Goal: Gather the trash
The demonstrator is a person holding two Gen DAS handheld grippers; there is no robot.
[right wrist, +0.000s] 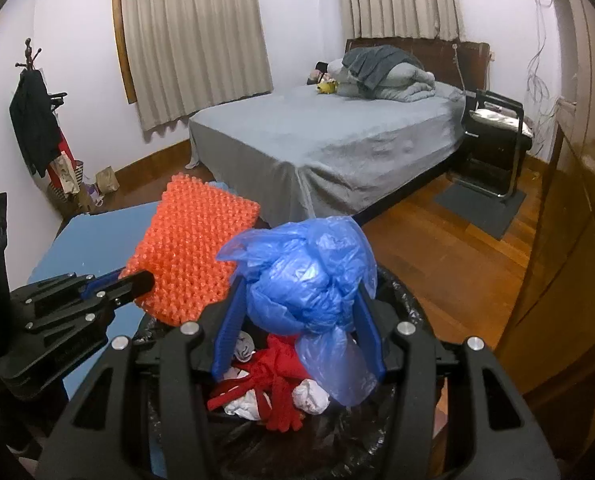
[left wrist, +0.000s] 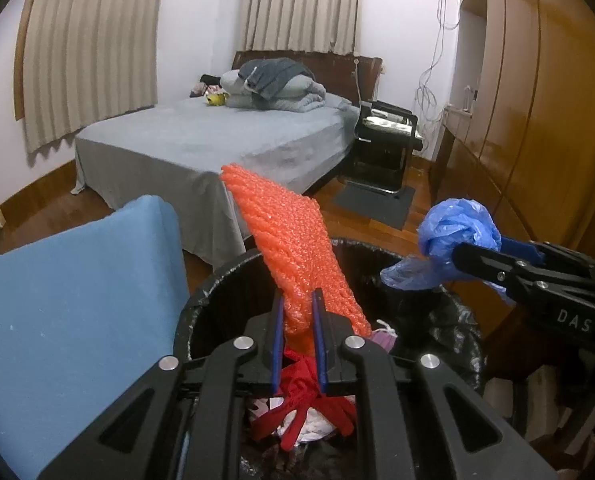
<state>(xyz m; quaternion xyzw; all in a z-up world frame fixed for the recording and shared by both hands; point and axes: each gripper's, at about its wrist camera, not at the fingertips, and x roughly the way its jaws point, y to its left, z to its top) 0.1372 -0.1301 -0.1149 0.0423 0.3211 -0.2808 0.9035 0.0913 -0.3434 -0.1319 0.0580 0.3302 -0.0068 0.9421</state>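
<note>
Left wrist view: left gripper [left wrist: 299, 300] pinches orange bubble-wrap sheet [left wrist: 287, 240], right gripper [left wrist: 457, 254] clamps crumpled blue plastic bag [left wrist: 455, 228], both directly above black-lined round bin [left wrist: 205, 300].

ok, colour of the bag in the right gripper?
Blue, a crumpled translucent plastic bag, clamped in the right gripper over the bin. Clearest in the right wrist view.

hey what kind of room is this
Most likely a bedroom: a bed with folded bedding, curtained windows, and a coat stand hung with clothes.
</note>
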